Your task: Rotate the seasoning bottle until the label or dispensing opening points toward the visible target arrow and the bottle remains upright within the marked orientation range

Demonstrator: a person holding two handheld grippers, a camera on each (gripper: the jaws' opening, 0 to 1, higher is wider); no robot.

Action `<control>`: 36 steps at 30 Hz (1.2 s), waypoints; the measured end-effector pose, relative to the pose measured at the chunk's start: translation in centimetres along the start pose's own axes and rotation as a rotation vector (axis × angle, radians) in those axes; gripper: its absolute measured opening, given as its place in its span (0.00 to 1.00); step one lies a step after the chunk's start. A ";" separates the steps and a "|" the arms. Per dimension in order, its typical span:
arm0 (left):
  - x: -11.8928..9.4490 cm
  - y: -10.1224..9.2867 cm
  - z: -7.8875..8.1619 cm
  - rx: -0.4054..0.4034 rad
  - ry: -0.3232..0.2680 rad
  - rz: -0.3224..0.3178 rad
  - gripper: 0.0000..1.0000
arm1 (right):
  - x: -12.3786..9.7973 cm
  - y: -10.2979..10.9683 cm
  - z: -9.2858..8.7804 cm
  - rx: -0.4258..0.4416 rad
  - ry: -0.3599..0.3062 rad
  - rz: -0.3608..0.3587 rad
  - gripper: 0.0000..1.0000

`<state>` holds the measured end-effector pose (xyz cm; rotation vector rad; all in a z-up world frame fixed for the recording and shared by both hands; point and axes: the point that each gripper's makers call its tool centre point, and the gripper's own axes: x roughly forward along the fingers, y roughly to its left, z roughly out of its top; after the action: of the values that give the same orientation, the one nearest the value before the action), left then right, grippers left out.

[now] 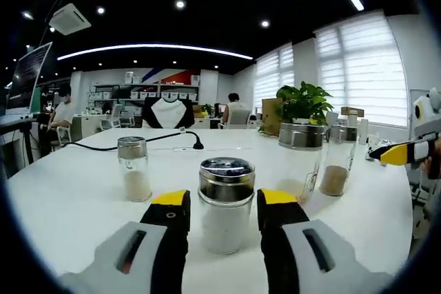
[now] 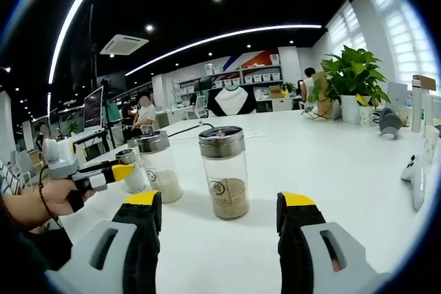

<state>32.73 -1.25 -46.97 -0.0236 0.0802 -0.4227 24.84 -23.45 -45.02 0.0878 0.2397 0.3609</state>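
Observation:
A glass seasoning bottle with a perforated metal lid and white powder stands upright on the white table. My left gripper is open around it, one yellow-tipped jaw on each side with a thin gap. Seen from the right gripper view, the left gripper, held by a hand, reaches in from the left beside a small bottle. My right gripper is open and holds nothing. Just ahead of it stands a bottle of brown seasoning. The right gripper's yellow tip enters the left gripper view.
More bottles stand on the table: a small one with white powder, a tall one, one with brown grains and a wide one. A black cable, a potted plant and a white device sit farther off.

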 end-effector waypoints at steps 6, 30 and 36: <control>0.1 -0.2 -0.4 -0.003 0.013 -0.013 0.33 | 0.1 0.6 0.2 -0.003 -0.007 0.010 0.69; 0.1 -0.2 -0.4 0.013 0.000 -0.071 0.33 | -0.8 0.4 1.0 -0.011 -0.034 0.004 0.70; 0.1 -0.4 -0.4 0.008 0.014 -0.151 0.33 | -0.6 0.7 0.6 -0.007 -0.025 0.010 0.70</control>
<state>32.62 -1.66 -47.33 -0.0193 0.0912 -0.5741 24.17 -23.02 -44.24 0.0864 0.2135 0.3704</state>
